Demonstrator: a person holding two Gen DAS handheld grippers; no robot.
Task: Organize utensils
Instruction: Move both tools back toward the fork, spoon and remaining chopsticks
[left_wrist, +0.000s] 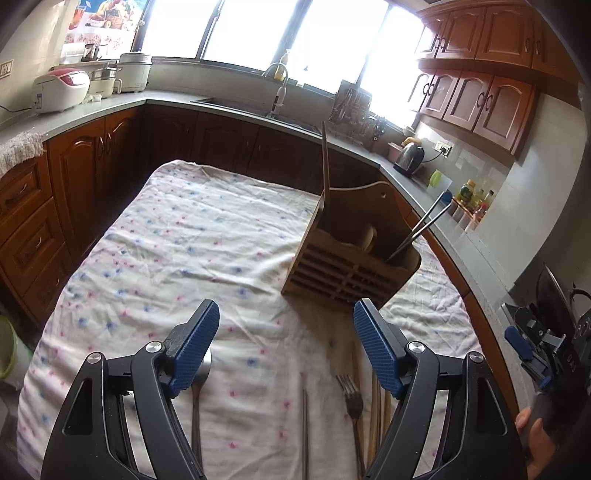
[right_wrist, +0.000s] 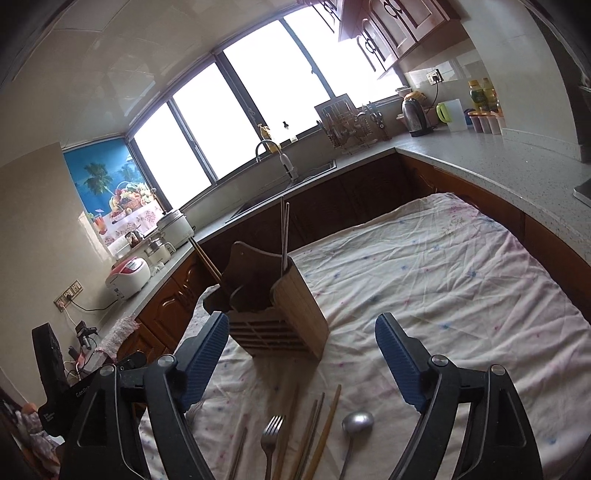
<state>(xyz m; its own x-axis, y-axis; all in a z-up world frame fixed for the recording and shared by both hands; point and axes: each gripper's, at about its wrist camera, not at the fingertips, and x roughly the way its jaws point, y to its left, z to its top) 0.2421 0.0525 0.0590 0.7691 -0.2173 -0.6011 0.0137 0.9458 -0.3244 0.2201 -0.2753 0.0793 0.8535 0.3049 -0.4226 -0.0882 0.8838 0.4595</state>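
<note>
A bench draped in a wrinkled white cloth with small pink and blue flowers (left_wrist: 177, 236) (right_wrist: 443, 266) is seen in both wrist views. Towards its far part a slatted wooden utensil holder with a tall curved back (left_wrist: 343, 266) (right_wrist: 280, 310) is stood upright on the cloth. A pair of metal chopsticks (left_wrist: 424, 225) (right_wrist: 284, 229) is leaned in one of its compartments, and brown wooden chopsticks (left_wrist: 325, 162) (right_wrist: 207, 258) are propped at the other end. On the near cloth, loose utensils are laid roughly side by side: a long-handled metal spoon (left_wrist: 197, 398) (right_wrist: 354, 428), several wooden chopsticks (left_wrist: 376, 410) (right_wrist: 325, 428), a metal fork (left_wrist: 351, 398) (right_wrist: 271, 435) and a single thin metal chopstick (left_wrist: 305, 432) (right_wrist: 238, 456). The left gripper (left_wrist: 286, 325) is held above these with its blue-padded jaws spread wide and nothing between them. The right gripper (right_wrist: 301, 339) is likewise held above the cloth, jaws wide apart and empty.
</note>
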